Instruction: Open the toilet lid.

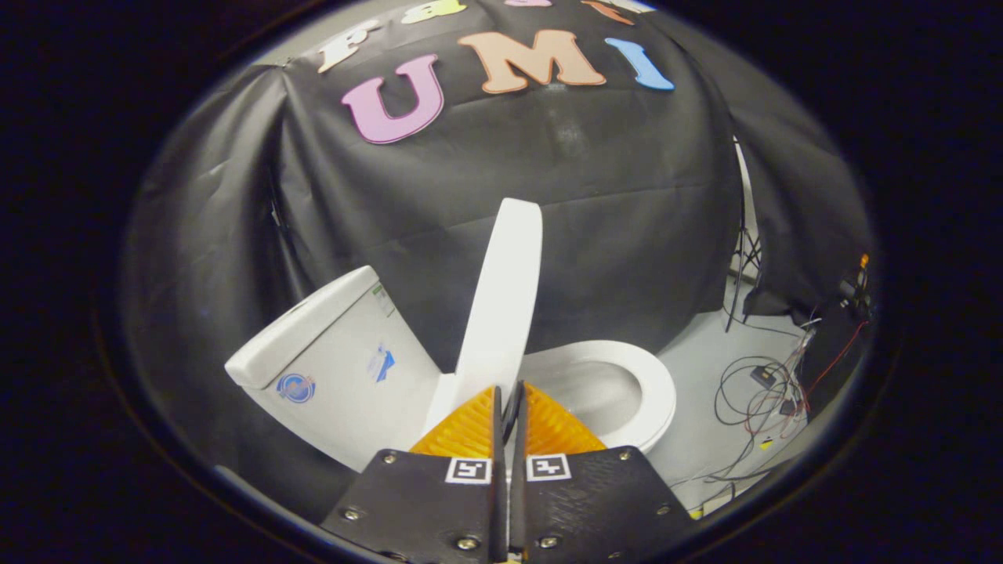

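The tongs (509, 395) are pinched together with only a sliver between them, nothing held, and they block the base of the lid (501, 294) so the hinge is hidden. The lid stands upright just ahead of them, between the tank (329, 356) and the seat (639, 384). Bowl looks empty as far as I can see, though the near part is covered. Cables (756, 392) are tangled on the floor (697, 345) past the seat.

White toilet lid (501, 298), white tank (337, 352) with blue stickers, grey floor (705, 368).
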